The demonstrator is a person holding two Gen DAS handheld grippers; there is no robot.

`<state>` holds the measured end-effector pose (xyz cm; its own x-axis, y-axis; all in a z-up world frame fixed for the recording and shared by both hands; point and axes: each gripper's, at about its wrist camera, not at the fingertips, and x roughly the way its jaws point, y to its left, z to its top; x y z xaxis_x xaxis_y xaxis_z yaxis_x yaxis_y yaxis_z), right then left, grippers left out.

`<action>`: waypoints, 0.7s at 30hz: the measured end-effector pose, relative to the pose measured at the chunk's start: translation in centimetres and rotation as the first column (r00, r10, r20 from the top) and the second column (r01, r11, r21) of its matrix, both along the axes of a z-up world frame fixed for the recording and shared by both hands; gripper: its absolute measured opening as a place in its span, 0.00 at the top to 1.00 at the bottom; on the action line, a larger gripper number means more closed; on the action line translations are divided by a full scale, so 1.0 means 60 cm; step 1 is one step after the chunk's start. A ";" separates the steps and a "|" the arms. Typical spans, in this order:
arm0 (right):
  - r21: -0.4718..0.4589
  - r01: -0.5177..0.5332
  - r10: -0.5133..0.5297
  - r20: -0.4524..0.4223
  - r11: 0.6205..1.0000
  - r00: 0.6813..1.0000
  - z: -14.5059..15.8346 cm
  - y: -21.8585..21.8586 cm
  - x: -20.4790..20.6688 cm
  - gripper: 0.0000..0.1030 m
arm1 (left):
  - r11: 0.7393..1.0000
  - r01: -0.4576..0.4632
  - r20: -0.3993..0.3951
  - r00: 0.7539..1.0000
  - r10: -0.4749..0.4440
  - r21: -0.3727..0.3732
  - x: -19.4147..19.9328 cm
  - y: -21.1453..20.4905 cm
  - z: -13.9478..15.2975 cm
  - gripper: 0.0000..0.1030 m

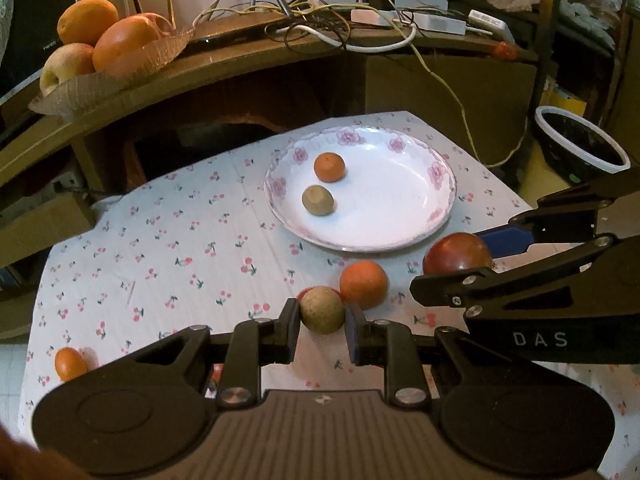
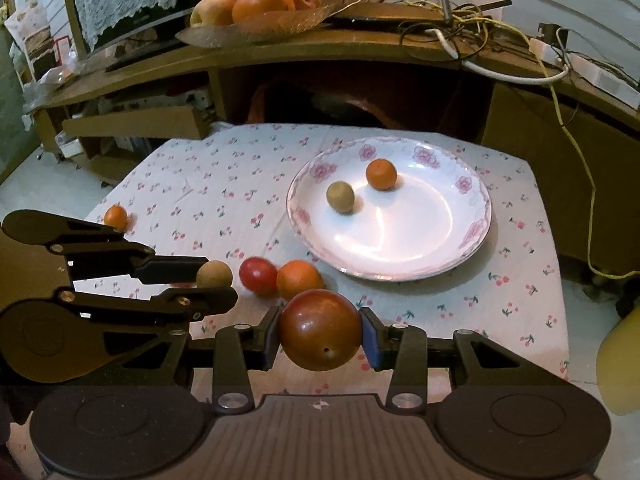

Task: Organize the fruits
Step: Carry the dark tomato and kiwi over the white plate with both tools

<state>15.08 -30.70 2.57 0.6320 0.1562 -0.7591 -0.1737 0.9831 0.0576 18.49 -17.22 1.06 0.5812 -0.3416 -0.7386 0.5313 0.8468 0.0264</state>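
Sitting between right tool fingers, seemingly clamped: dark red fruit.

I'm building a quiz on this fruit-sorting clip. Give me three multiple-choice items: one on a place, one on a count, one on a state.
1. Where is the small lone orange fruit?
A) on the plate B) on the cloth near the table's edge, apart from the rest C) in the glass bowl

2. How many fruits lie on the white floral-rimmed plate?
A) one B) two C) four

3. What does the right gripper hold?
A) nothing B) an orange C) a large dark red round fruit

Answers: 1 B, it sits alone on the cherry-print cloth. 2 B, one orange and one tan-green fruit. 3 C, the jaws press both its sides.
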 end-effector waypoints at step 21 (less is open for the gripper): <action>0.018 0.121 -0.121 0.020 0.993 0.992 -0.009 -0.055 0.085 0.59 | 1.000 0.007 -0.011 1.000 -0.007 -0.011 0.097 -0.059 -0.009 0.73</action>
